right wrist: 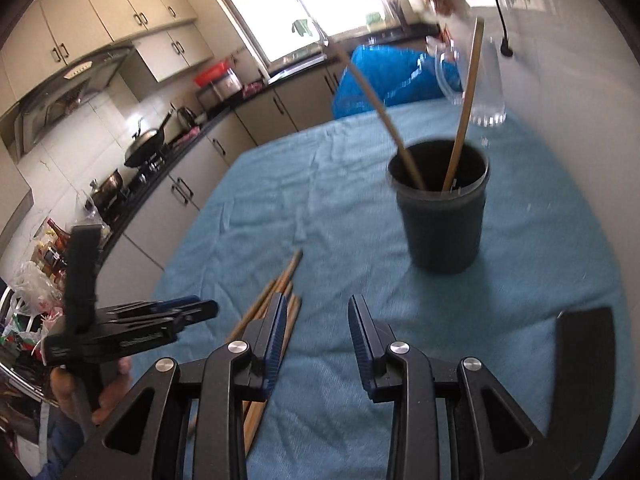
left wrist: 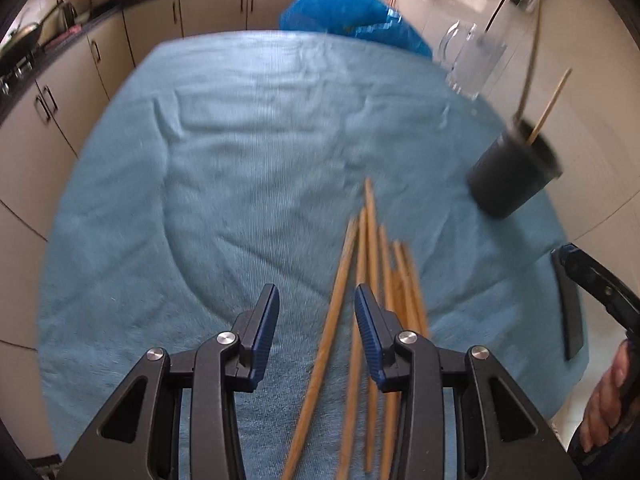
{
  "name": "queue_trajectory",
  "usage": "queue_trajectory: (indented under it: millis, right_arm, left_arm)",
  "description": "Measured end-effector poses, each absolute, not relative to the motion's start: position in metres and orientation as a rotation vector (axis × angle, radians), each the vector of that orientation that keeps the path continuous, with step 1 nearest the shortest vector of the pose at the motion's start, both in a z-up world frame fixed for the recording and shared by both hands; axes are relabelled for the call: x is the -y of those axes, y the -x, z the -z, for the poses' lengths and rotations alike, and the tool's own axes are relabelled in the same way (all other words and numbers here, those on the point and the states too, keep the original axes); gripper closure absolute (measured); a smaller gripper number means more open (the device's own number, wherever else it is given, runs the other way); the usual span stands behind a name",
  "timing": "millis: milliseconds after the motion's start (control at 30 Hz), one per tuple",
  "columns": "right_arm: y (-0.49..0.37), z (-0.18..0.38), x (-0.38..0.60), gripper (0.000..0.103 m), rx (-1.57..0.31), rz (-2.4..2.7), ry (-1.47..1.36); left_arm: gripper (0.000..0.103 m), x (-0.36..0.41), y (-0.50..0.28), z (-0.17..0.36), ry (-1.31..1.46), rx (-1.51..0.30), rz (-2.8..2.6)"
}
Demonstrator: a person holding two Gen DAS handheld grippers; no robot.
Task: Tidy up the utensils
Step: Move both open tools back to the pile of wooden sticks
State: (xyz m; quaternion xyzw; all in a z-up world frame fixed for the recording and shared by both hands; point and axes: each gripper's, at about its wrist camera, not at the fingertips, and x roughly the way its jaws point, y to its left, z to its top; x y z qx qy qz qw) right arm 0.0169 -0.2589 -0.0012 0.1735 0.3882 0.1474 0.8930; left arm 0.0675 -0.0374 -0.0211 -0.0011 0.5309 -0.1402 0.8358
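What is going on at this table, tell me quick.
A person is sorting chopsticks with two handheld grippers. Two sticks already stand in the dark cup; the loose chopsticks lie bunched on the blue cloth. The left gripper hangs open over them, gripping none; the right gripper is open and empty.

Loose wooden chopsticks (left wrist: pixel 370 280) flat on cloth, two upright in black cup (right wrist: pixel 442 216)
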Motion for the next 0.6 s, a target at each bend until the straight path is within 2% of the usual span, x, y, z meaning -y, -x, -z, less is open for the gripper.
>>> queue_trajectory:
  millis: [200,600]
  right_arm:
    - [-0.015,0.015,0.250,0.068,-0.851,-0.312,-0.342]
    - [-0.022,0.032,0.232,0.068,-0.926,-0.336,-0.321]
  left_arm:
    - [0.065,0.045,-0.073,0.045,-0.039,-1.171,0.315]
    - [0.067,0.035,-0.095,0.044,-0.031,-1.129,0.164]
